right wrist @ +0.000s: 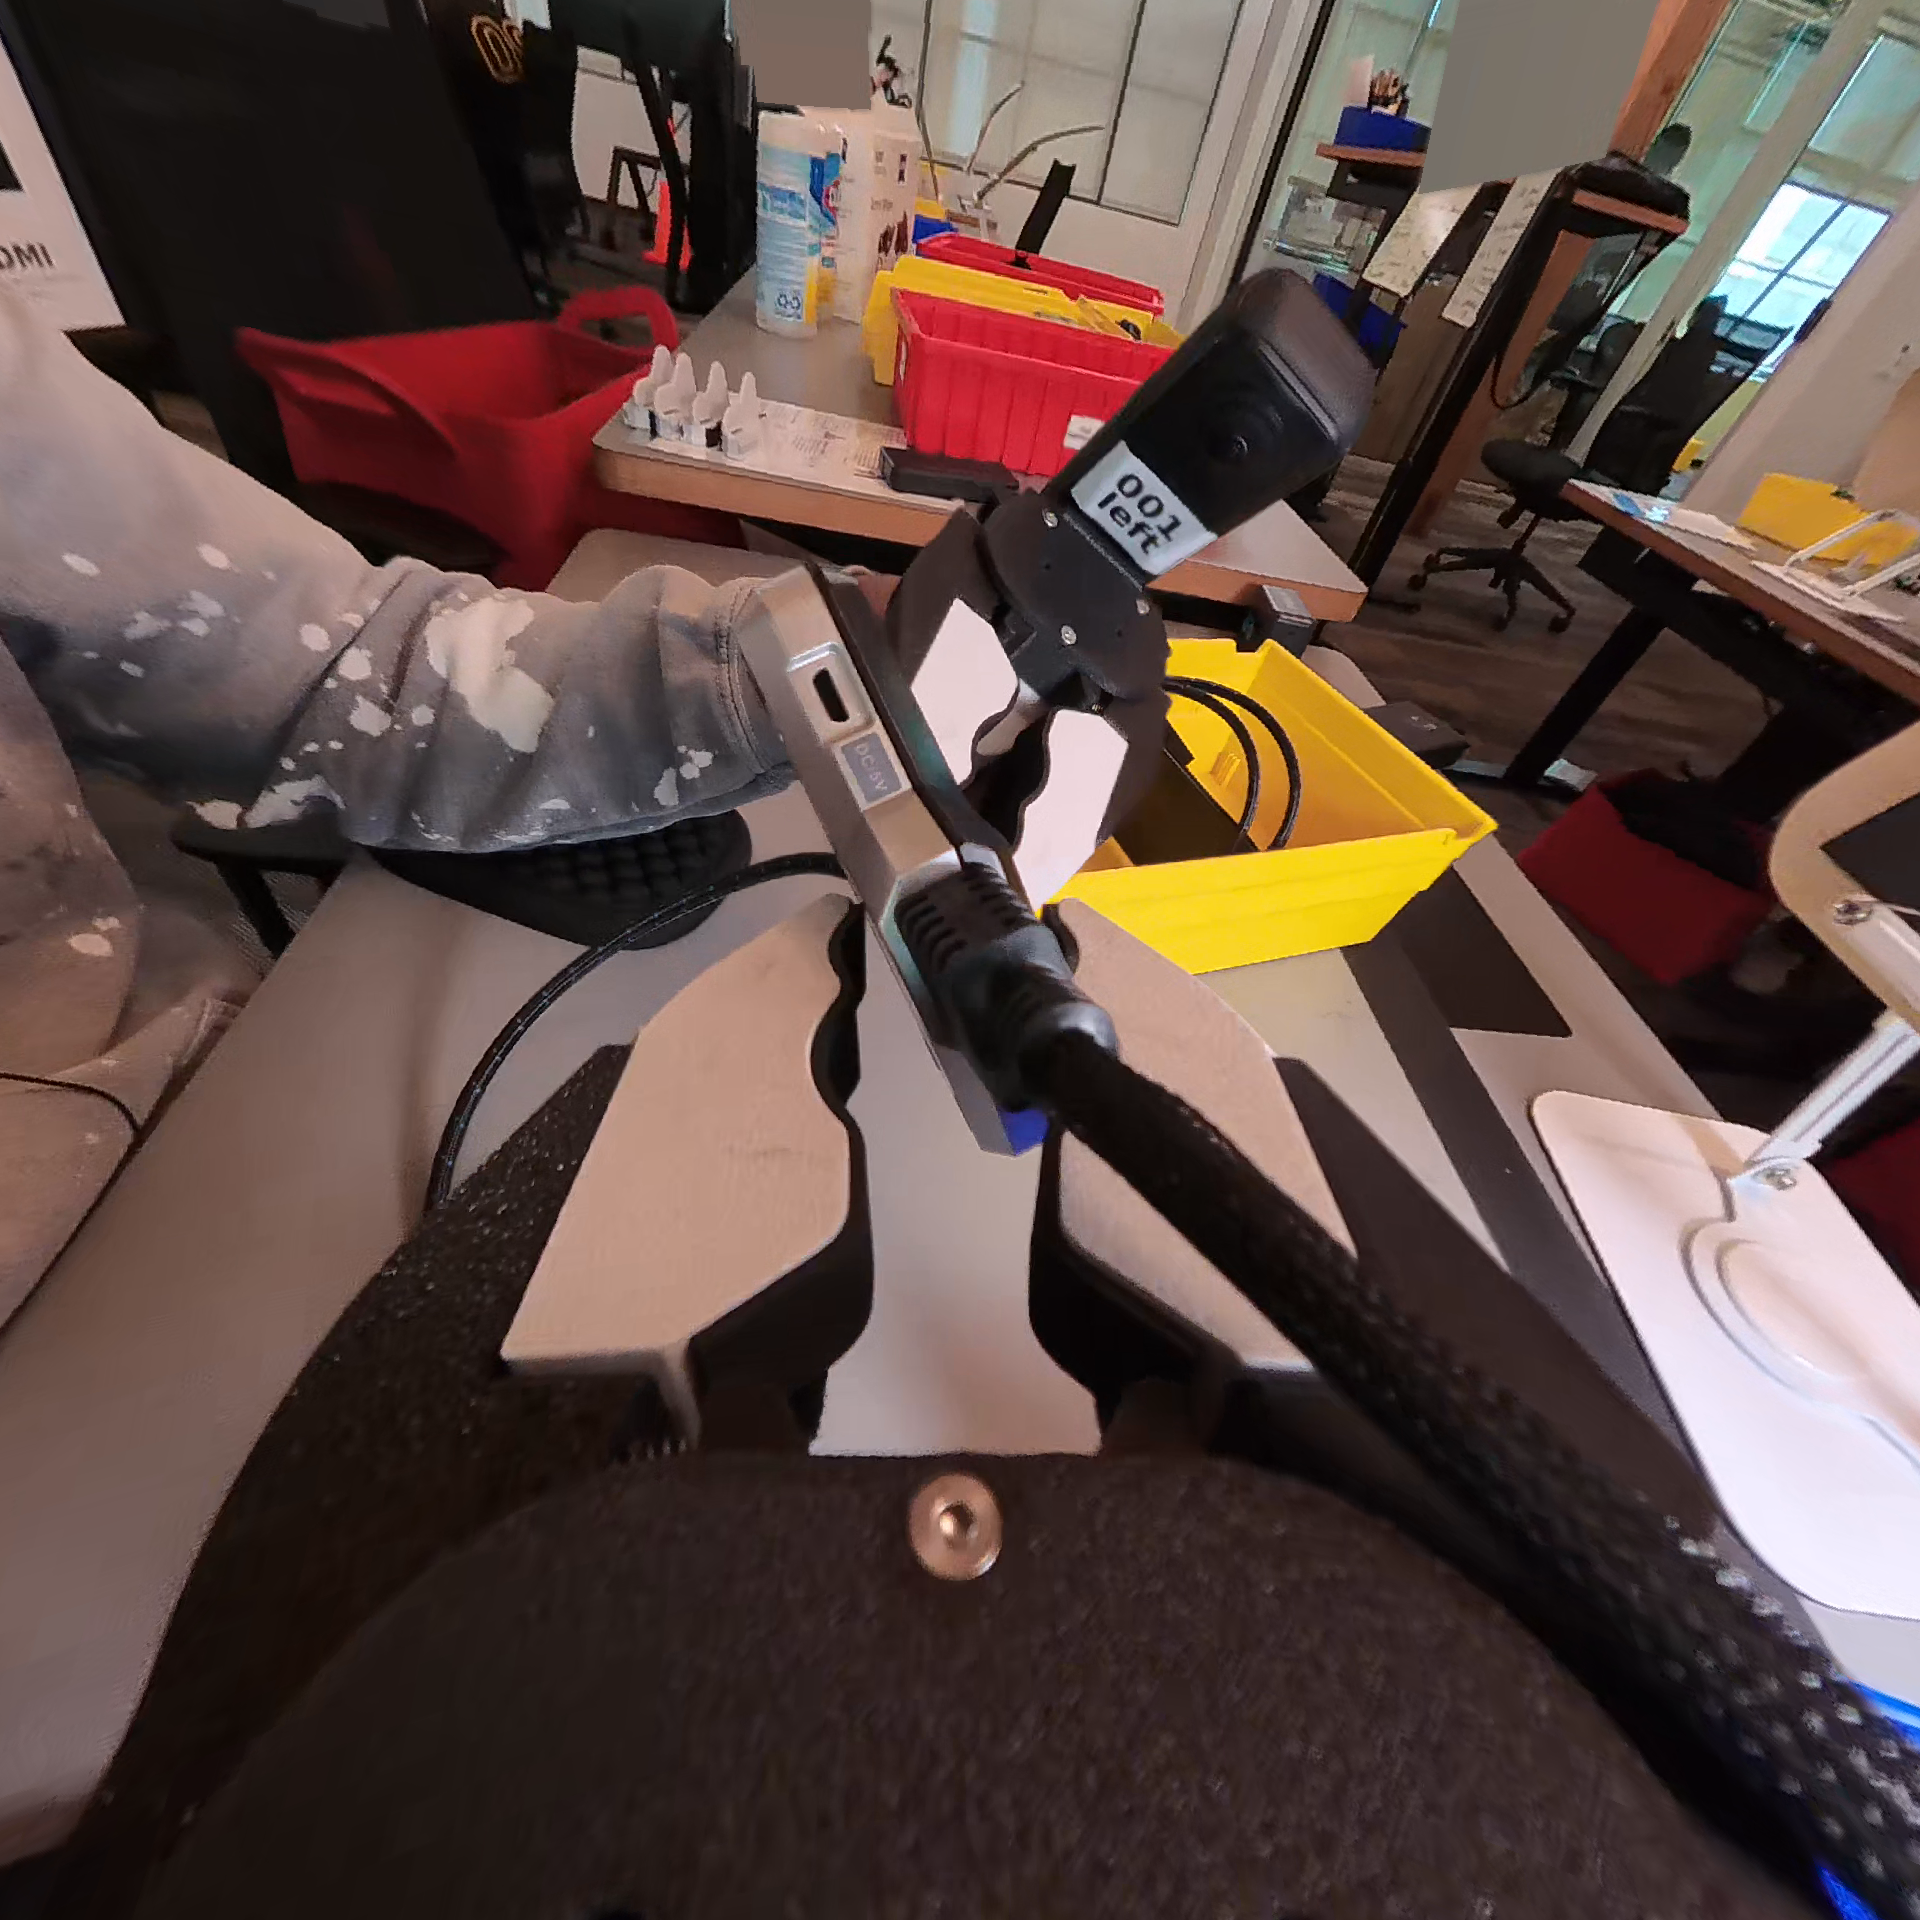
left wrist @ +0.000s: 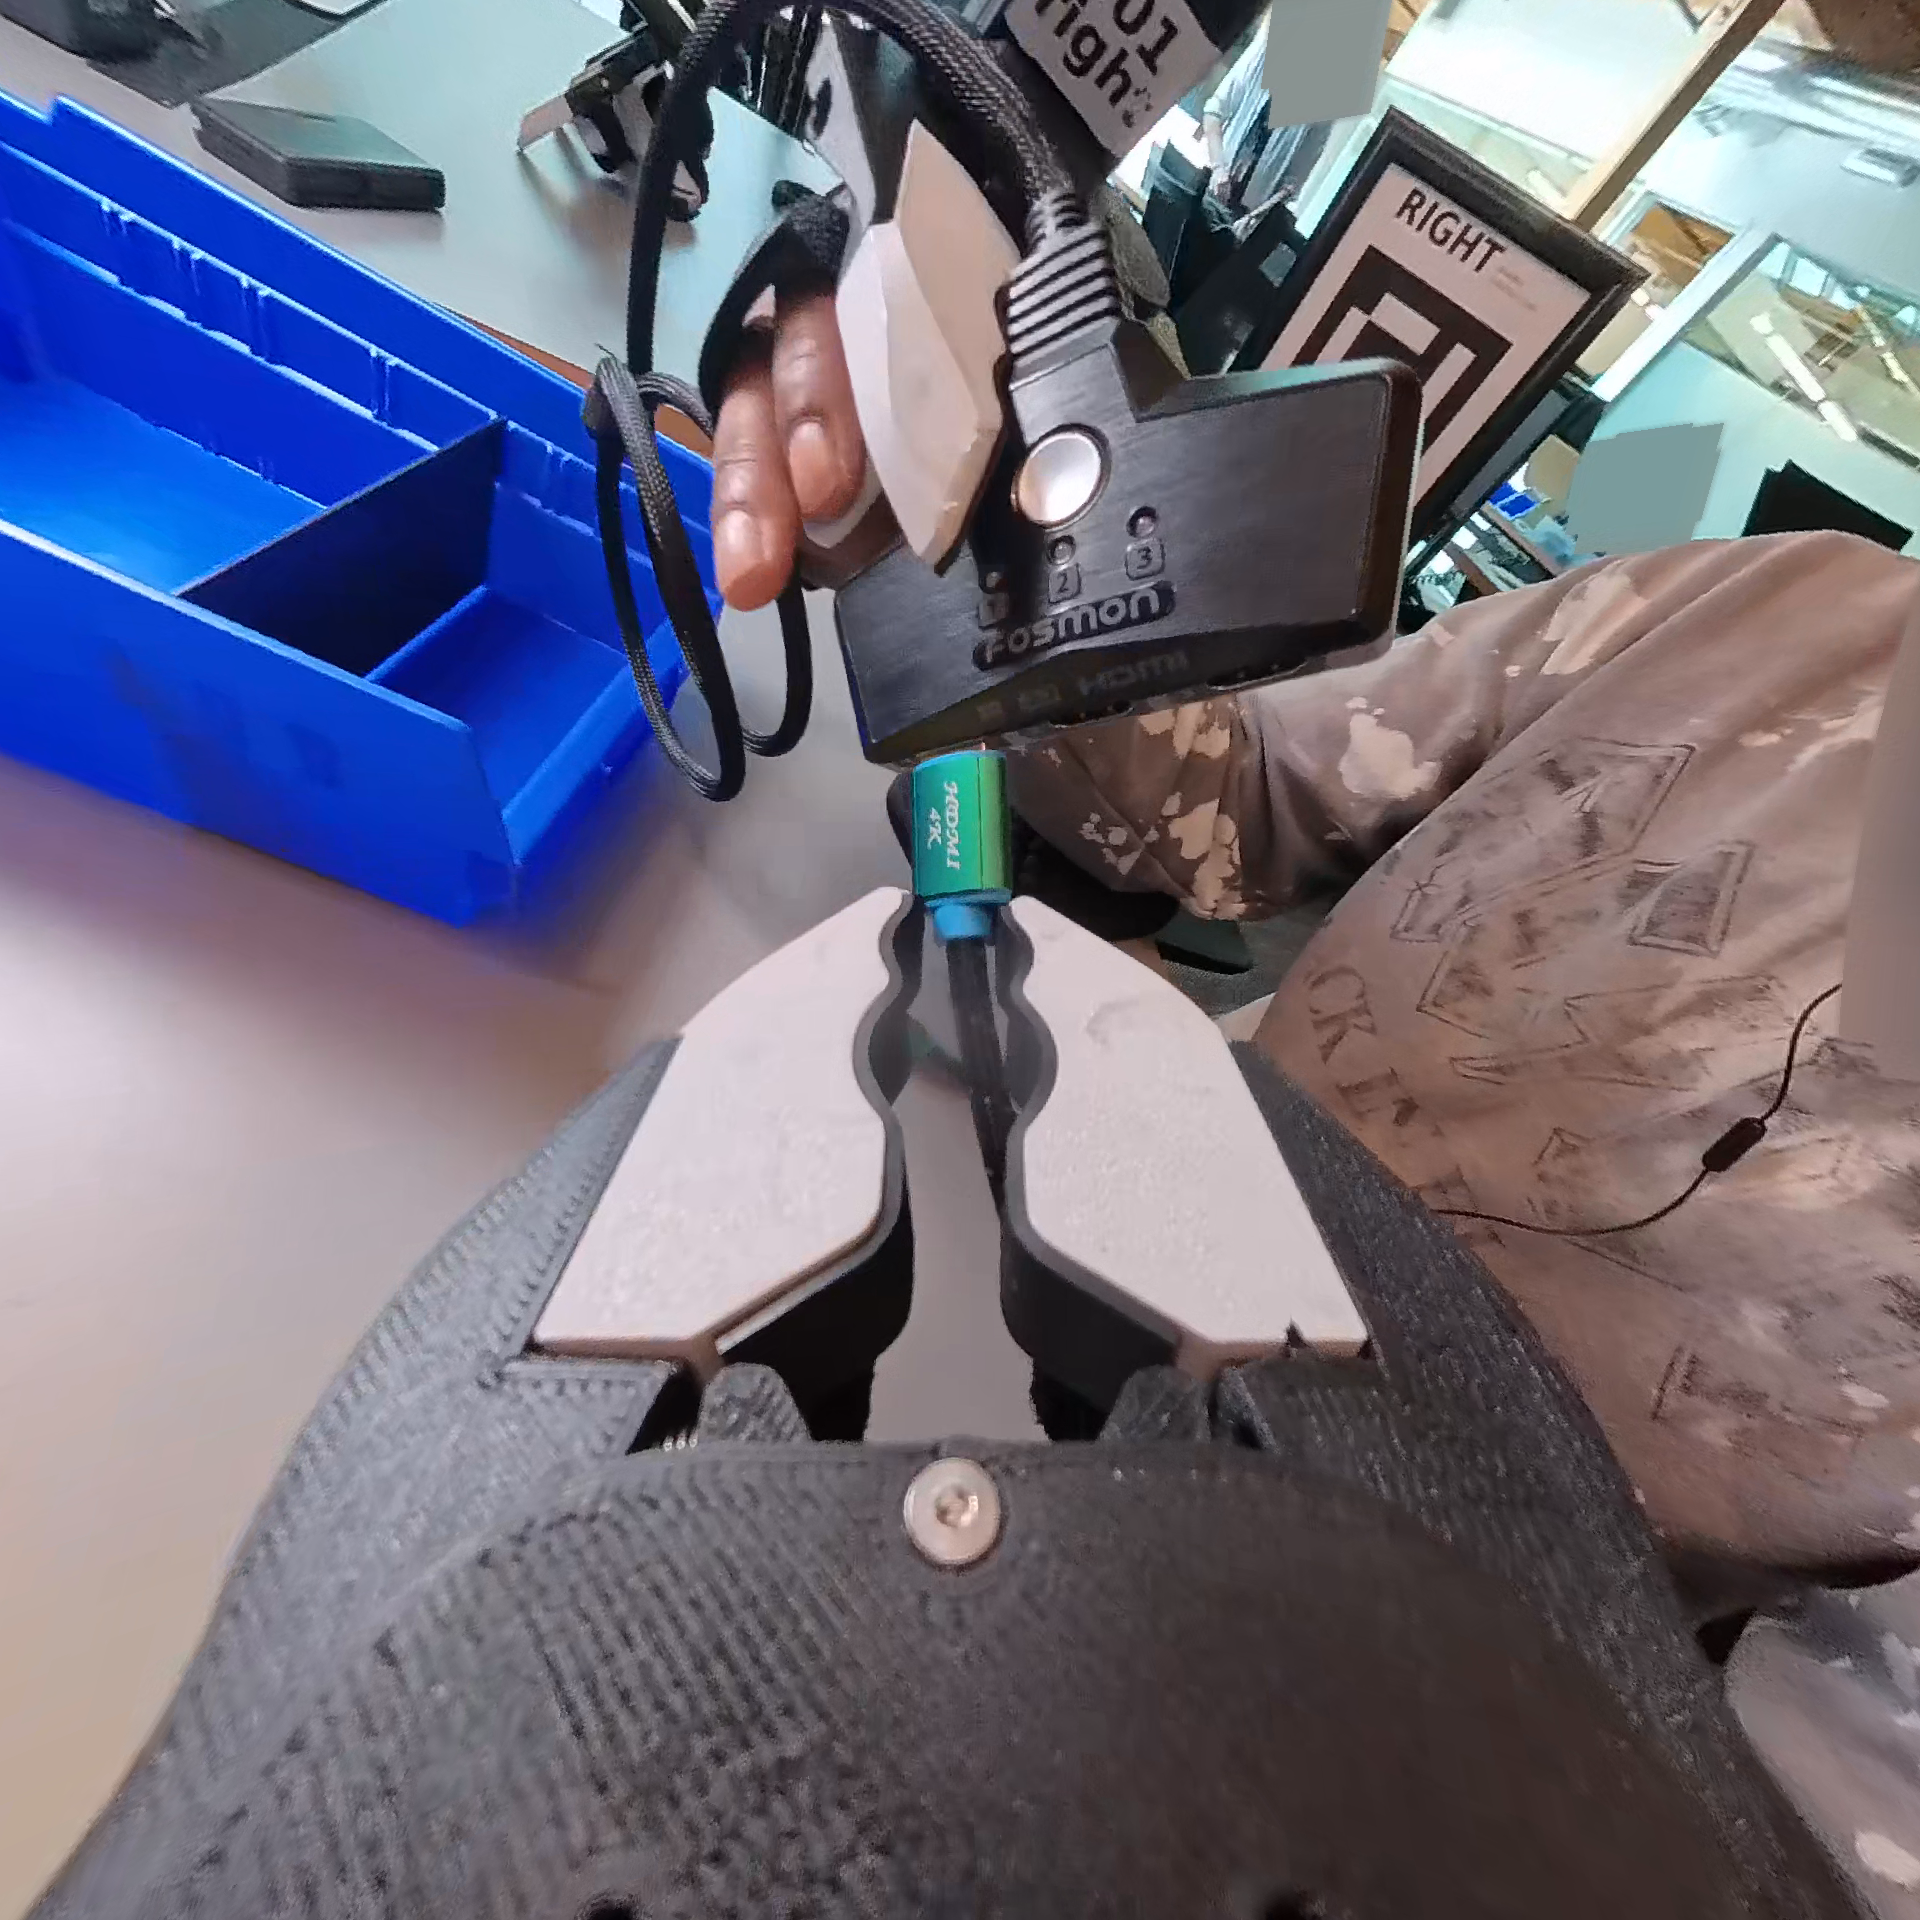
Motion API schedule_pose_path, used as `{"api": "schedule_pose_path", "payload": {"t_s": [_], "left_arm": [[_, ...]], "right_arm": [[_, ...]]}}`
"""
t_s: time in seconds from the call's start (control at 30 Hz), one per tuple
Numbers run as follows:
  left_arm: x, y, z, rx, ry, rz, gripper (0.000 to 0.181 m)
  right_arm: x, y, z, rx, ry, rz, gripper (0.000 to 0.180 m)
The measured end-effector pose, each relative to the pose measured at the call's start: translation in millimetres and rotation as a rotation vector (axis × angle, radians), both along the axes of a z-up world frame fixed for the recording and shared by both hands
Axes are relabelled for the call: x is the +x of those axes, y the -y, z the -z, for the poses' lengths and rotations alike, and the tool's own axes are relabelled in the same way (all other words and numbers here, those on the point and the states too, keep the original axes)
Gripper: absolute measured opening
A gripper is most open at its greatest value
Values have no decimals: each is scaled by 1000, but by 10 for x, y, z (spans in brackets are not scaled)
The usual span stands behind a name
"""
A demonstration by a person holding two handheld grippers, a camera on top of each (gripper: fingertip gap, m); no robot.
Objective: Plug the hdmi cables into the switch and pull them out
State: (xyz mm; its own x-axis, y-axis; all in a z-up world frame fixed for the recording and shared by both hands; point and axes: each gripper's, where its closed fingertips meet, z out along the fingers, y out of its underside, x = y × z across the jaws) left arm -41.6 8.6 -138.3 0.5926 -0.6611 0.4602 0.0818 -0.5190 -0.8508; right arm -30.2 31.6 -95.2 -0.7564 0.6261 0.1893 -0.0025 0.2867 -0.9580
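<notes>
My left gripper (left wrist: 956, 920) is shut on the blue collar and black cable just behind a green HDMI plug (left wrist: 954, 831). The plug points up and its metal tip meets a port on the near edge of the black switch (left wrist: 1195, 499). How deep it sits I cannot tell. My right gripper (right wrist: 956, 925) is shut on the switch (right wrist: 831, 707), held edge-on above the table. Its pale fingers (left wrist: 914, 364) show in the left wrist view. A black braided cable's plug (right wrist: 987, 956) is in the switch's other edge. The left gripper (right wrist: 1039, 769) shows beyond the switch.
A blue divided bin (left wrist: 312, 582) stands on the table at left, with a loop of black braided cable (left wrist: 665, 582) hanging beside it. A yellow bin (right wrist: 1299, 831) holding cables lies behind the switch. A person's spattered sleeve (right wrist: 416, 707) reaches in from the left. A white stand base (right wrist: 1714, 1299) is at right.
</notes>
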Motion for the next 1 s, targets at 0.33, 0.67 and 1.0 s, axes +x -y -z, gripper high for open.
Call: {"api": "schedule_pose_path", "payload": {"t_s": [0.33, 0.67, 1.0], "left_arm": [[-252, -28, -583, 336, -183, -300, 28], [-150, -81, -542, 209, -49, -261, 24], [-190, -95, -534, 169, 142, -206, 25]], "right_arm": [[-156, -174, -37, -301, 292, 77, 29], [-264, 161, 126, -315, 261, -43, 25], [-350, 176, 128, -324, 239, -8, 27]]}}
